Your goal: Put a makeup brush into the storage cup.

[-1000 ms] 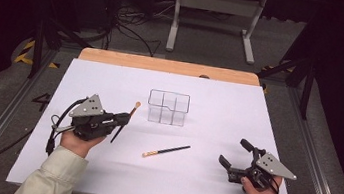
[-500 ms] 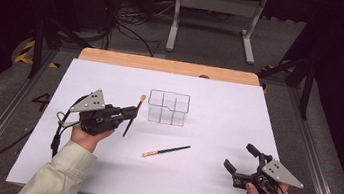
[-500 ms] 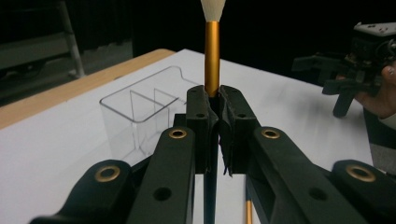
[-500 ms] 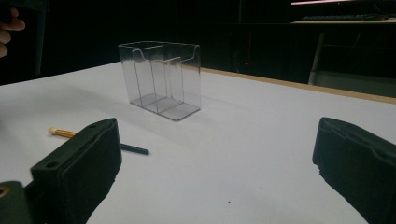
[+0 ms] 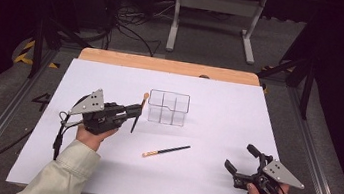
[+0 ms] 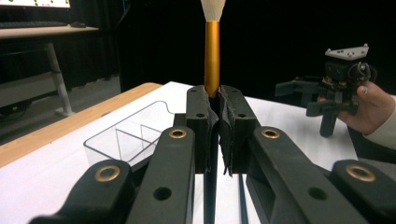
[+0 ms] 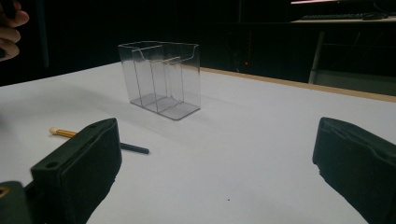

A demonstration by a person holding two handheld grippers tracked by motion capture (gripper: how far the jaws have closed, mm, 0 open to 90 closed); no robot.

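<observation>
My left gripper (image 5: 136, 111) is shut on a makeup brush (image 5: 144, 98) with a black handle, gold ferrule and pale bristles, held just left of a clear divided organiser (image 5: 168, 107). In the left gripper view the brush (image 6: 212, 51) stands upright between the closed jaws of the left gripper (image 6: 218, 100), with the organiser (image 6: 126, 137) beyond on the left. A second brush (image 5: 165, 151) lies flat on the white sheet in front of the organiser. My right gripper (image 5: 241, 159) is open and holds nothing at the near right. In the right gripper view, the right gripper (image 7: 217, 140) faces the organiser (image 7: 161, 77) and the lying brush (image 7: 93, 140).
A white sheet (image 5: 238, 111) covers the table, with a wooden edge (image 5: 164, 64) at the far side. A metal stand (image 5: 211, 11) and cables sit on the dark floor beyond. The person's other hand and gripper (image 6: 343, 79) appear at the right of the left gripper view.
The left gripper has shifted slightly toward the organiser, and its brush has swung more upright. The right hand has slid a little toward the near right corner.
</observation>
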